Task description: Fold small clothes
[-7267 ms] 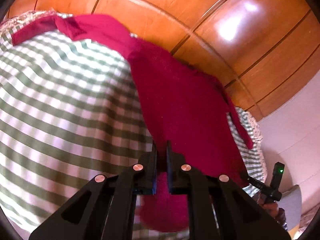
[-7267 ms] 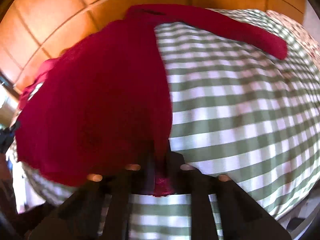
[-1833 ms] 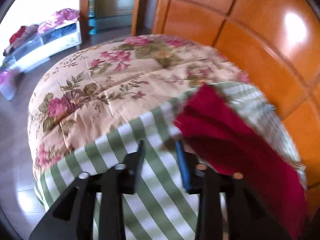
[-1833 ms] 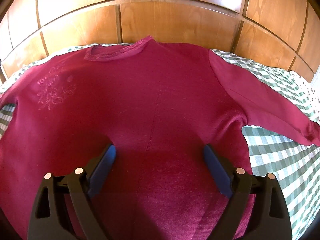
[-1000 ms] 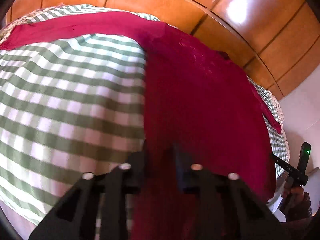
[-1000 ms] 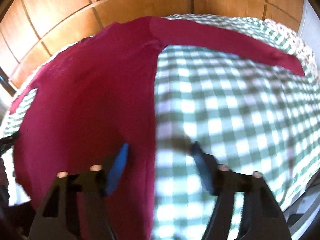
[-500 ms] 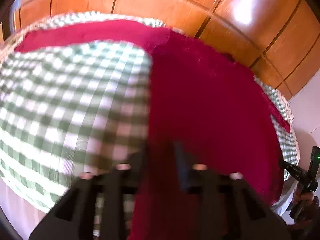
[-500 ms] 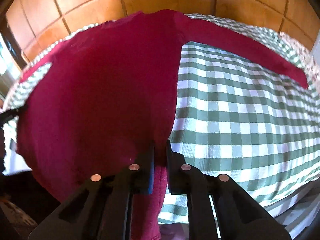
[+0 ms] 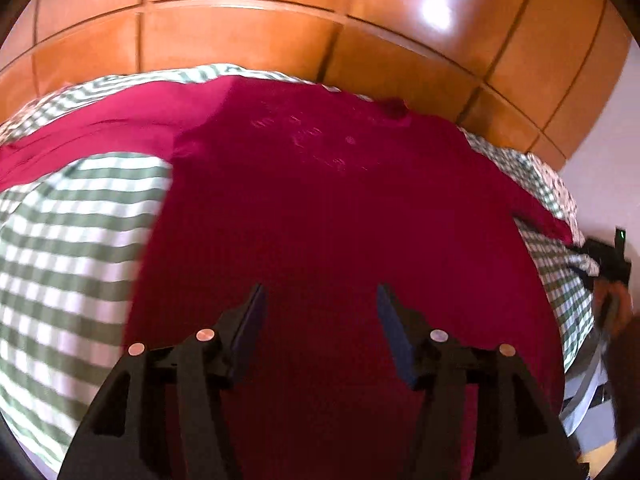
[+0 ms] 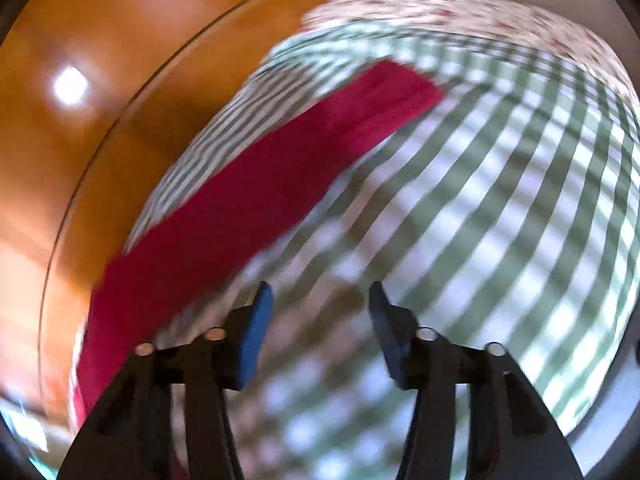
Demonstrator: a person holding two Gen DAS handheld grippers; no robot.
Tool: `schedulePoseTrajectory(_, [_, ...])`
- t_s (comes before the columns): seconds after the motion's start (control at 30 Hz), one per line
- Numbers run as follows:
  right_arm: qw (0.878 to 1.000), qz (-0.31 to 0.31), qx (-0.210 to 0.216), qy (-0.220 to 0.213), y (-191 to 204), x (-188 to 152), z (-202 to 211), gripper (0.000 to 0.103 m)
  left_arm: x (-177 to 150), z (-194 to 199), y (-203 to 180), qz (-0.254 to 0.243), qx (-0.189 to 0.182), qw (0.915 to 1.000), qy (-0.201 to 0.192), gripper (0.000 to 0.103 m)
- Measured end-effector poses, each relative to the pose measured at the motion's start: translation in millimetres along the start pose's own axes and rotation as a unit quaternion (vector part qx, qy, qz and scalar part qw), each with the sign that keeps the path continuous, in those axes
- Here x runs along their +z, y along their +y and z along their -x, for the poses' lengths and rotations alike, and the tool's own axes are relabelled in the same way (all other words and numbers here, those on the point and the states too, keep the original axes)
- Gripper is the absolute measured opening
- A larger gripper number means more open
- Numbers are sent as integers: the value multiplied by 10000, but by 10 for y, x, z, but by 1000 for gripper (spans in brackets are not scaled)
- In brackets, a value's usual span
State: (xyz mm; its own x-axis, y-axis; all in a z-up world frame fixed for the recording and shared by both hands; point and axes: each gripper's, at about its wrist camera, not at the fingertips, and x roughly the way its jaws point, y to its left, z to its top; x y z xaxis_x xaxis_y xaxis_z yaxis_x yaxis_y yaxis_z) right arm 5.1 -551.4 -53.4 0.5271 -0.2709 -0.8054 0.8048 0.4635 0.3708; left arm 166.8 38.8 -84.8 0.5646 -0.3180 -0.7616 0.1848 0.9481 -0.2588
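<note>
The red top [image 9: 320,200] lies flat and face up on the bed's checked sheet [image 9: 72,240], its neck toward the wooden headboard [image 9: 248,32] and both sleeves out to the sides. Laid open like this, it looks ready for folding, with no fold made yet.

The left claw [image 9: 320,312] stands wide and holds nothing. It hangs over the lower middle of the top's body, with the neck straight ahead of it and one sleeve [image 9: 88,132] ahead to its left. Whether its fingers touch the cloth cannot be told.

The right claw [image 10: 318,308] is also wide and empty. It sits over bare sheet, with the other sleeve [image 10: 260,184] running ahead and to its left, from close by the left finger out to the cuff far ahead. That placing suggests the sleeve is the likely next grab, to be brought in over the body. This view is blurred, so finer detail is lost.

A floral quilt [image 10: 480,12] shows beyond the sheet. No containers are in view.
</note>
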Motion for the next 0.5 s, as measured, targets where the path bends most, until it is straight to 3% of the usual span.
schedulePoseTrajectory(0.1, [9991,-414,15,-36,-77,307,-218,41,-5,-84,-70,-107,38,9999,123,59])
schedulePoseTrajectory(0.2, [9990,-443,-23,-82,-1,522,-393,41,6,-173,-107,-87,83,9997,220,60])
schedulePoseTrajectory(0.23, [9991,-375,-158,-133,48,607,-445,36,9,-193,-104,-67,85,9996,250,60])
schedulePoseTrajectory(0.27, [9991,-300,-258,-151,88,635,-446,28,6,-193,-91,-65,84,9996,261,60])
schedulePoseTrajectory(0.3, [9989,-178,-400,-149,131,637,-450,10,9,-206,-95,-71,94,9996,267,60])
schedulePoseTrajectory(0.33, [9982,43,-568,-189,232,679,-451,6,14,-211,-97,-75,96,9996,264,60])
schedulePoseTrajectory(0.4, [9972,421,-513,-349,456,684,-343,6,10,-209,-70,-75,79,9996,257,60])
schedulePoseTrajectory(0.5, [9927,1099,-14,-491,936,589,-140,6,41,-226,-56,-23,20,9997,234,60])
